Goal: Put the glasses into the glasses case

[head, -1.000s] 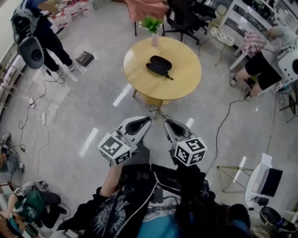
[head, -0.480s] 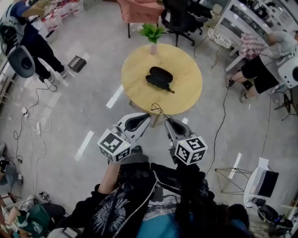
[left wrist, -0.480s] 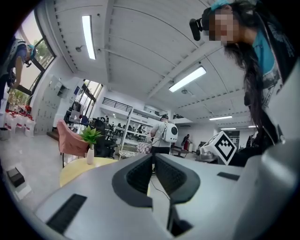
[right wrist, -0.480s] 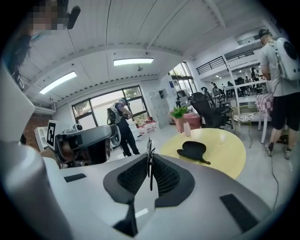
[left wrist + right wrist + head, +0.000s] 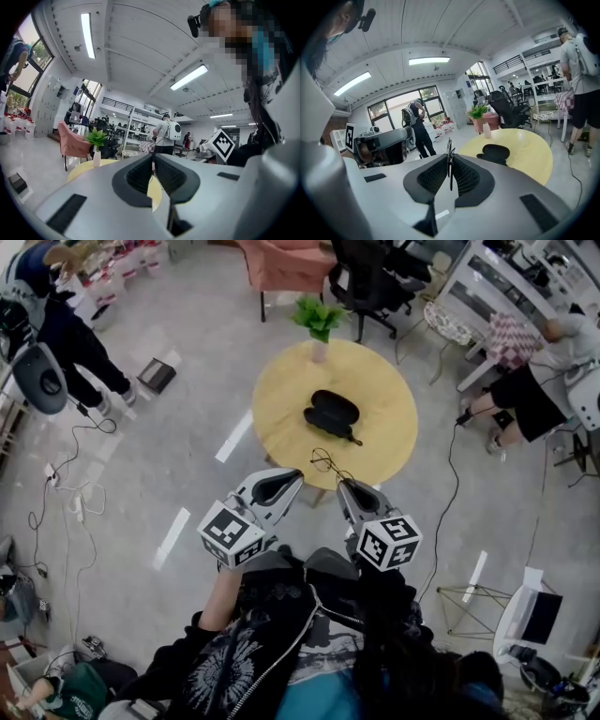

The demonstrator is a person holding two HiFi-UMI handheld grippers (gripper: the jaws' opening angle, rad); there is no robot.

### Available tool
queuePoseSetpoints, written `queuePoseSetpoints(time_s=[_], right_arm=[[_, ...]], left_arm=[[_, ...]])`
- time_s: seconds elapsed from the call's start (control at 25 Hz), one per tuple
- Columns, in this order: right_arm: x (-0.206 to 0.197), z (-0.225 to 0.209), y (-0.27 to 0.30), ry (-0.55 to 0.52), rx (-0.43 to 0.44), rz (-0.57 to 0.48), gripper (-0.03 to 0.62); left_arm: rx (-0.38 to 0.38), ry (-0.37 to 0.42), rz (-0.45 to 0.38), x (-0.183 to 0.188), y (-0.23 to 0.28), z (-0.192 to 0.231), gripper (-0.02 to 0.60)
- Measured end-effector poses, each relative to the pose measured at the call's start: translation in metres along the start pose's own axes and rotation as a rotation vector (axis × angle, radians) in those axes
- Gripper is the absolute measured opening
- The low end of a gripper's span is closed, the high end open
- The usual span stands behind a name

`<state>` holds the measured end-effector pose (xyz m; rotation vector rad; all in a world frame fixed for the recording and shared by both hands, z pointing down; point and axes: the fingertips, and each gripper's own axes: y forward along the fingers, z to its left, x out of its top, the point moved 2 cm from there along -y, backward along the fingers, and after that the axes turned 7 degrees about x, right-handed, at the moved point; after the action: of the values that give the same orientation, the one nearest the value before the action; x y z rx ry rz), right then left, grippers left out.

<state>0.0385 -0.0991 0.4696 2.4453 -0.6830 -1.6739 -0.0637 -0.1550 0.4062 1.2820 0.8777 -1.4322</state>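
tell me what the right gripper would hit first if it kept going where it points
Most likely the round table near its front edge; the right gripper, shut on the glasses, tilts down toward it. Depth is unclear.

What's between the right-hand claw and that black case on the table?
Only the glasses the right gripper pinches, then bare yellow table up to the open glasses case, as the head view shows.
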Motion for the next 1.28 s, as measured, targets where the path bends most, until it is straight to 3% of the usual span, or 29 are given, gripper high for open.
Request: queuePoseSetpoints(time_s=[0.32, 0.52, 0.84, 1.28], right_arm=[[0.019, -0.033, 0.017, 0.019, -0.009, 0.003, 0.057], [0.033, -0.077, 0.036, 0.034, -0.003, 0.014, 0.057], [0.051, -0.161, 0.076, 0.037, 0.064, 0.101, 0.057], [0.033, -0.242, 0.145, 0.084, 0.184, 0.245, 0.057]], left_arm=[[-0.002, -0.002, 0.017, 0.005, 0.023, 0.011, 0.026], [0.052, 0.011, 0.029, 0.007, 0.043, 0.03, 0.026], [0.136, 0.023, 0.046, 0.007, 0.109, 0.046, 0.026], [0.21, 0.008, 0.1, 0.0, 0.185, 0.045, 0.026]])
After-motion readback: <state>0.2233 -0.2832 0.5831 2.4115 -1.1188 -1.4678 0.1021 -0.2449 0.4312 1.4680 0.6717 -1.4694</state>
